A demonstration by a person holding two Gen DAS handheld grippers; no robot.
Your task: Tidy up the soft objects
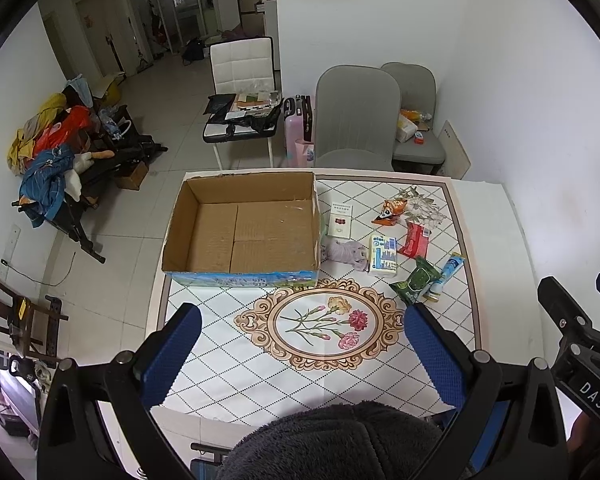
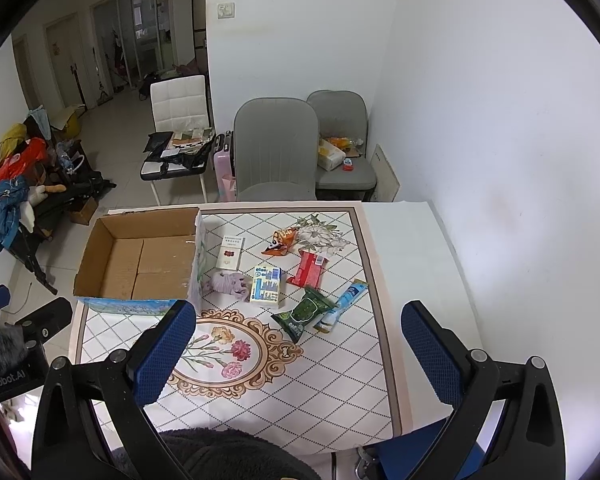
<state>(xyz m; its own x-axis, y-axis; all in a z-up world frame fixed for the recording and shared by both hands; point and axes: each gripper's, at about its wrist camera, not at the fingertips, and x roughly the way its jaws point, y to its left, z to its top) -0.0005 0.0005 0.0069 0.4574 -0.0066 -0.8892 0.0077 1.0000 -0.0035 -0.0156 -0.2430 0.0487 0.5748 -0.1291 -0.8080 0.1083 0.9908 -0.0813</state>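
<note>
Lilac plush toy (image 2: pixel 230 283) lies crumpled, floppy, just right of cardboard box (image 2: pixel 112 256), touching tissue pack (image 2: pixel 266 286). Left gripper (image 1: pixel 300 356) fingers spread; right gripper (image 2: pixel 300 356) fingers spread, nothing held.

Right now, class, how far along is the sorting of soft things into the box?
Nothing is done: the cardboard box is empty. Nothing is in hand: the left gripper and right gripper are open. Left: the purple soft toy, tissue pack and snack packets on the table.

The open left gripper (image 1: pixel 300 356) is hovering near the cardboard box (image 1: pixel 242 228); a purple plush (image 1: pixel 346 254) is lying just beside the box.
</note>
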